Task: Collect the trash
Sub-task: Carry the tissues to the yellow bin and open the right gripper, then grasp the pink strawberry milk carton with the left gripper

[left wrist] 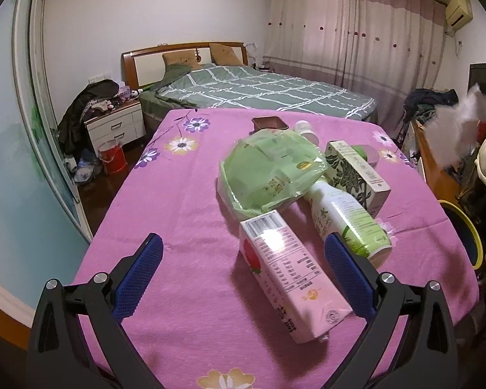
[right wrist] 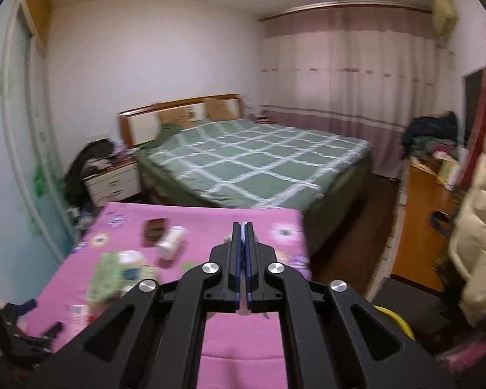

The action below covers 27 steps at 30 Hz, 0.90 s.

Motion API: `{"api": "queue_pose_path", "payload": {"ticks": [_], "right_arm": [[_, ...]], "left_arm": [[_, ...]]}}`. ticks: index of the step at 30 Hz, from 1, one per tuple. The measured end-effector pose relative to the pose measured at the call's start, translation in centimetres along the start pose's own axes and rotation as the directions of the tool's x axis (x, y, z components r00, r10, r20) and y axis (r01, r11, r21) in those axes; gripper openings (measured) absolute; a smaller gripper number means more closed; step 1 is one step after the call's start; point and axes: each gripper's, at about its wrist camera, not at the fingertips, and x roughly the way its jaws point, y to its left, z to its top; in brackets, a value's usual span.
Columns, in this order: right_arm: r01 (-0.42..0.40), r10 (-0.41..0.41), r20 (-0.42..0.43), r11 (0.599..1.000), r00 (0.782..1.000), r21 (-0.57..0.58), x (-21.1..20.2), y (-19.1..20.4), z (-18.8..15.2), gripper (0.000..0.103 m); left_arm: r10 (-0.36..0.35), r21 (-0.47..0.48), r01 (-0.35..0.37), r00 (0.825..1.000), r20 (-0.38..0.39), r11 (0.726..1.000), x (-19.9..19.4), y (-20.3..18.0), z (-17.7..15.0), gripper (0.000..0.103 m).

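Lower left of the left wrist view, left gripper (left wrist: 243, 272) is hovering w/ jaws spread wide and empty, straddling the pink strawberry carton (left wrist: 285, 278) lying flat on the pink floral tablecloth (left wrist: 165, 201), prob. lining up a pick. Behind it, centre frame, green packet (left wrist: 269, 171), white-green bottle (left wrist: 346, 220) and leaf-print box (left wrist: 356, 171) are lying bunched together, touching. At far right edge, yellow-rimmed bin (left wrist: 469, 230) is sitting beside the table, likely the drop spot. In the blurred right wrist view, right gripper (right wrist: 243, 243) is showing jaws pressed closed, nothing visible between.
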Motion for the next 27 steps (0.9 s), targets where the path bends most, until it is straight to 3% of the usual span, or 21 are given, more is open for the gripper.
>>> {"api": "queue_pose_path", "payload": {"ticks": [4, 8, 15, 18, 20, 27], "right_arm": [[0.102, -0.100, -0.049, 0.994, 0.994, 0.045, 0.5, -4.8, -2.2, 0.002], [0.195, -0.183, -0.141, 0.977, 0.973, 0.080, 2.4, -9.1, -5.7, 0.002], [0.279, -0.240, -0.265, 0.953, 0.934, 0.121, 5.8, -13.1, -10.6, 0.003], [0.299, -0.254, -0.279, 0.945, 0.926, 0.132, 6.1, -13.8, -11.5, 0.015], [0.304, -0.259, -0.272, 0.943, 0.927, 0.137, 5.9, -13.9, -11.9, 0.033], [0.296, -0.252, -0.267, 0.945, 0.930, 0.139, 5.6, -13.4, -12.1, 0.035]], "left_arm": [[0.001, 0.009, -0.001, 1.000, 0.005, 1.000, -0.3, -0.7, 0.2, 0.098], [0.001, 0.024, -0.001, 1.000, 0.007, 1.000, -0.7, -1.3, 0.2, 0.098], [-0.001, 0.054, 0.001, 1.000, 0.005, 0.999, -1.2, -2.7, 0.4, 0.098], [0.000, 0.063, 0.000, 1.000, 0.007, 0.998, -1.4, -2.9, 0.5, 0.098], [0.000, 0.067, 0.000, 1.000, 0.005, 0.998, -1.4, -3.1, 0.5, 0.098], [0.003, 0.081, -0.001, 1.000, -0.024, 0.997, -0.5, -3.6, -0.1, 0.098]]}}
